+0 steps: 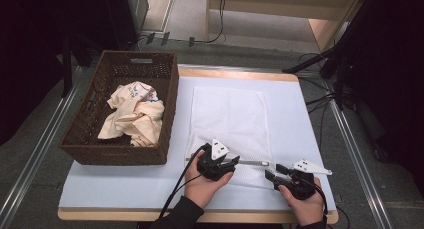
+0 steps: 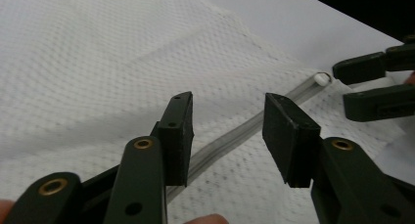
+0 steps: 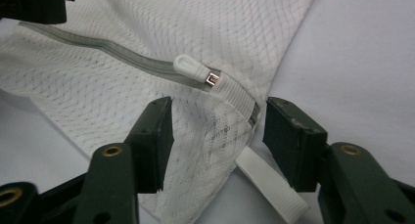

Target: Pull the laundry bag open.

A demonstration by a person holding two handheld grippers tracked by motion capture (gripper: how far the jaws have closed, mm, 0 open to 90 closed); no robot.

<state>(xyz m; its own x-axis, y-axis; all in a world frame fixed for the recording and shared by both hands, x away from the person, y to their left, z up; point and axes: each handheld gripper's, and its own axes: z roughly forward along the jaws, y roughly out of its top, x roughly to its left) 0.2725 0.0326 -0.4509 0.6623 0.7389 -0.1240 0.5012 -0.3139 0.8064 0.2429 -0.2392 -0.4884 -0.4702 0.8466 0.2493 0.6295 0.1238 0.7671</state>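
Judging from the mesh laundry bag lying flat mid-table, unzipping is presumed – both the left gripper and right gripper are held open (empty), so the zipper pull should be pinched squarely.

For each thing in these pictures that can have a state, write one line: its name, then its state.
Mesh laundry bag: lying flat on the table.
Zipper: closed, pull at the bag's corner.
Wicker basket: upright, holding crumpled cream cloth.
Left tool: open, astride the zipper.
Right tool: open, around the bag's corner.
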